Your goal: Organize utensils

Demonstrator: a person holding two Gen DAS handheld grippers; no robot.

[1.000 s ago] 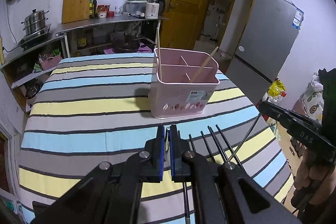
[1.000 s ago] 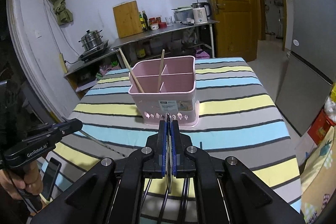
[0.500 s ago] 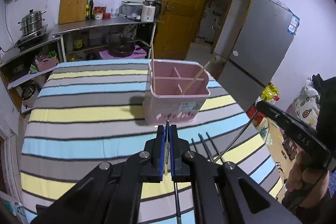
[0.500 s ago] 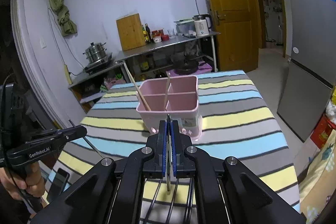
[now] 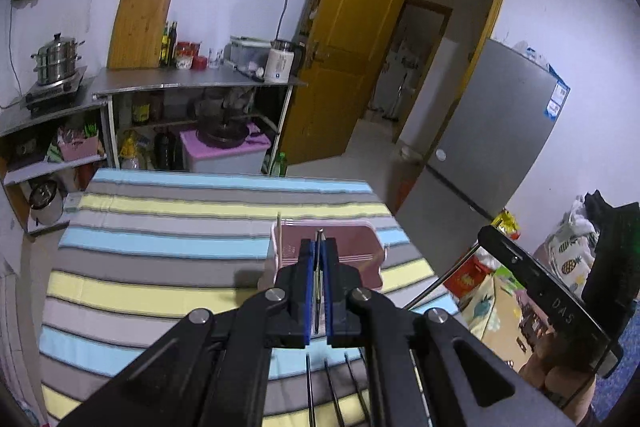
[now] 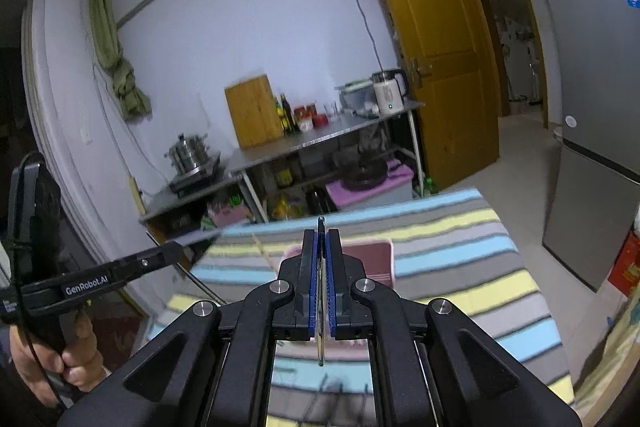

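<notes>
Tightly closed left gripper [image 5: 318, 259] pinching thin utensil [image 5: 317, 291], right gripper [image 6: 320, 259] likewise

The left tool [image 5: 318, 263] is matt black plastic with blue rubbery pads [image 5: 306, 291] and bright metal screws; a thin, glossy metal utensil [image 5: 317, 283] sits pinched between the pads. The right tool [image 6: 319, 263] has the same finish and clamps a slim shiny metal stick [image 6: 320, 291]. At lower centre, the tabletop [image 5: 160, 227] wears a striped woven cloth, matt and soft-looking. The caddy [image 5: 360, 239] is smooth pink plastic, a pale wooden chopstick [image 5: 279, 231] standing in it. Upper left, a bare wood board [image 5: 138, 27] leans behind a brushed steel shelf [image 5: 180, 83] and a polished steel pot [image 5: 58, 57]. The door [image 5: 352, 27] is varnished wood; the fridge [image 5: 500, 131] is satin grey metal.
</notes>
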